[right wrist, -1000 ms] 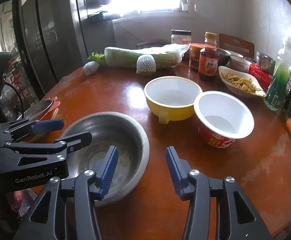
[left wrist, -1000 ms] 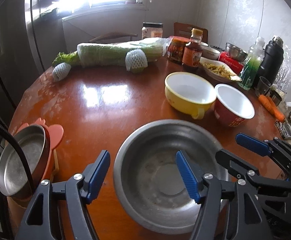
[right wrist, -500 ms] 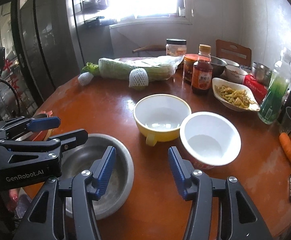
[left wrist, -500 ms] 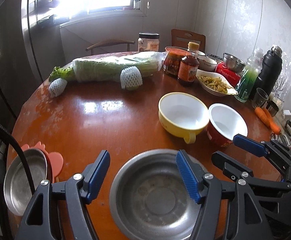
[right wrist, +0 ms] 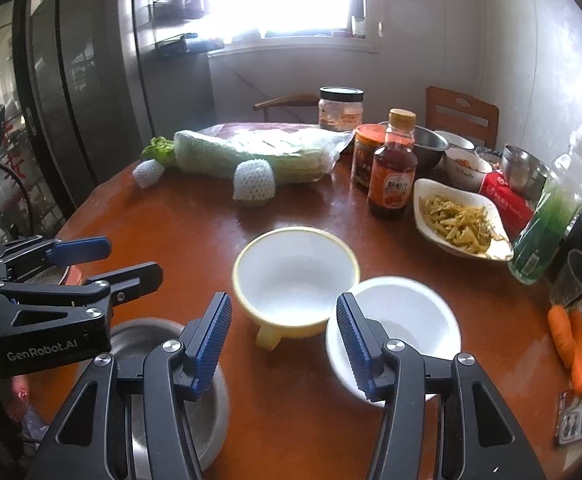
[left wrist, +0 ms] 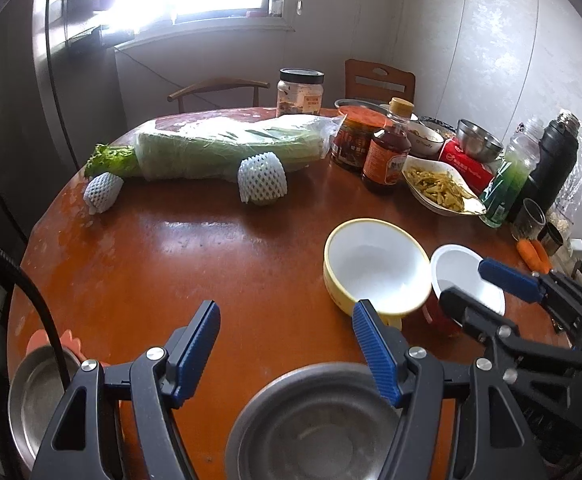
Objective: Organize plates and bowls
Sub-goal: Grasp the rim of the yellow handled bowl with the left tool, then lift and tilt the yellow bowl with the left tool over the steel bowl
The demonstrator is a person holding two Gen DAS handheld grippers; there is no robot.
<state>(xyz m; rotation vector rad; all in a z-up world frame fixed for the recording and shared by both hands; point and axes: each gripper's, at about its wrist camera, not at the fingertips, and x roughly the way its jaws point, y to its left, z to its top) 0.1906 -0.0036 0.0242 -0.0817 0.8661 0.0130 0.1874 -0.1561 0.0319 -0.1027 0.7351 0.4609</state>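
A large steel bowl sits at the table's near edge, below my open, empty left gripper; it also shows in the right wrist view. A yellow bowl with a white inside stands mid-table. A red bowl with a white inside touches it on the right. My right gripper is open and empty, held above the table in front of these two bowls. A small steel bowl on an orange plate sits at the near left.
Wrapped greens, two foam-netted fruits, jars, a sauce bottle, a dish of food, a steel bowl on a red box, bottles, a glass and carrots crowd the far and right sides of the round wooden table.
Both grippers have pulled back and risen. The large steel bowl has slid toward the bottom of both views, and more of the table's far side shows. Both stay open.
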